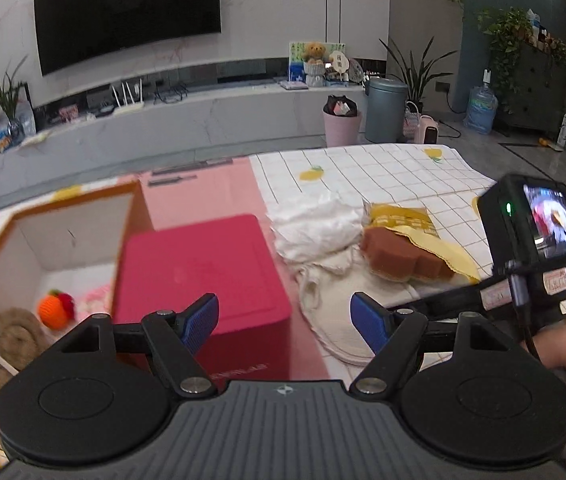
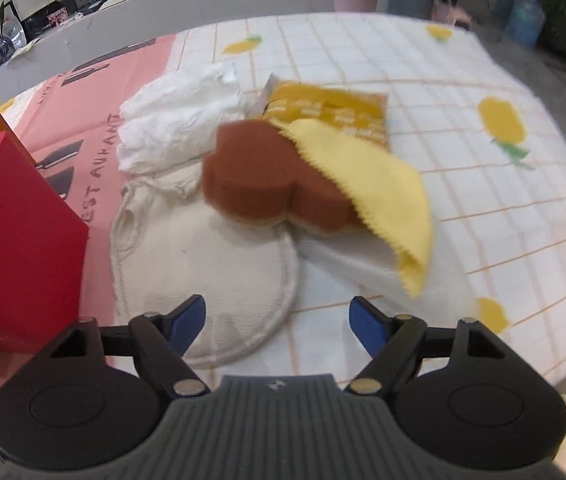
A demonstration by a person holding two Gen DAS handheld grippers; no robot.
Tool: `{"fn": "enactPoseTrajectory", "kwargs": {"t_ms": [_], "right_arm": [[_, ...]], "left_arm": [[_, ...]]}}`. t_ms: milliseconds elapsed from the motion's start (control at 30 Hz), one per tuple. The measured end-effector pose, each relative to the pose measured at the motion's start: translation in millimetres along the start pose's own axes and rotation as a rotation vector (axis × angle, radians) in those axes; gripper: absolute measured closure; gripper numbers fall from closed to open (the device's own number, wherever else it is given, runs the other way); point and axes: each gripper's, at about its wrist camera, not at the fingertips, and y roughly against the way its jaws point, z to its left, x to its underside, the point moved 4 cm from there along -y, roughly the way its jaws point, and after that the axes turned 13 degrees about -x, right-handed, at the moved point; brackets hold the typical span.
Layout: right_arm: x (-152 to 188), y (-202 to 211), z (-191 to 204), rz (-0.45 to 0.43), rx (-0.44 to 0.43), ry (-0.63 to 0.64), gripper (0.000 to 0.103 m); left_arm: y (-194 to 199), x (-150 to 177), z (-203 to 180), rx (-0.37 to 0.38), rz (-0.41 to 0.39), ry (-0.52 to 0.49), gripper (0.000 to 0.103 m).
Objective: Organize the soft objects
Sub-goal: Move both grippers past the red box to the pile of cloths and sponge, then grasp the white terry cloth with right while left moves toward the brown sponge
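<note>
the brown flower-shaped sponge (image 2: 271, 176) lies on a cream round cloth (image 2: 219, 276) on the counter, dead ahead of the right gripper (image 2: 277, 326), long axis crosswise to its spread, empty jaws. the left gripper (image 1: 285, 322), also spread, hangs nearer the red box (image 1: 203, 268).

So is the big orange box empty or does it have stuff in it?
It has stuff in it. The orange box is open on top, and a knitted orange toy and a brown fuzzy thing lie inside.
</note>
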Motion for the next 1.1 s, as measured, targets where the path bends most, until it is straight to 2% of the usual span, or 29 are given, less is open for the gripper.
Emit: {"fn": "enactPoseTrajectory", "kwargs": {"t_ms": [33, 67, 167, 333, 500, 600, 700, 867, 933, 967, 1000, 1067, 1100], "right_arm": [[-1.1, 0.1, 1.7, -0.008, -0.022, -0.007, 0.024], [-1.3, -0.9, 5.5, -0.009, -0.04, -0.006, 0.018], [0.8, -6.8, 23.3, -0.005, -0.059, 0.071, 0.006], [-3.2, -25.2, 37.3, 0.0, -0.029, 0.175, 0.003], [-6.9, -40.9, 47.0, 0.014, -0.094, 0.169, 0.003], [-8.1, -48.0, 50.8, 0.015, -0.057, 0.174, 0.002], [-2.3, -54.9, 56.9, 0.018, 0.009, 0.267, 0.002], [3.1, -49.8, 55.3, 0.003, 0.006, 0.302, 0.003], [3.7, -45.0, 54.8, 0.004, -0.012, 0.317, 0.011], [4.3, -42.0, 56.6, 0.007, -0.024, 0.34, 0.022], [5.0, -38.2, 58.9, 0.009, -0.034, 0.373, 0.041], [8.0, -33.2, 62.2, 0.026, -0.026, 0.432, 0.065], [10.3, -31.0, 62.4, 0.035, -0.011, 0.461, 0.071]], "left_arm": [[-2.0, 2.0, -1.3, 0.006, 0.007, -0.005, 0.015], [-2.4, 4.4, -1.7, 0.01, 0.013, -0.013, 0.015], [-4.3, 6.8, 4.4, 0.004, 0.018, 0.0, 0.015], [-5.9, 4.4, 21.9, 0.006, 0.044, 0.065, 0.015], [-5.4, 5.5, 28.7, 0.004, 0.029, 0.061, 0.015], [-4.7, 6.0, 28.7, 0.008, 0.026, 0.065, 0.015], [-4.2, 5.5, 31.1, 0.017, 0.026, 0.066, 0.015], [-4.0, 6.3, 30.8, 0.01, 0.025, 0.058, 0.015], [-3.0, 7.5, 31.0, 0.001, 0.024, 0.052, 0.015], [-2.3, 8.3, 31.3, -0.006, 0.025, 0.05, 0.015], [-1.5, 9.3, 32.2, -0.011, 0.026, 0.05, 0.015], [-0.1, 11.0, 34.9, -0.015, 0.032, 0.057, 0.015], [0.4, 11.7, 37.2, -0.016, 0.036, 0.065, 0.015]]}}
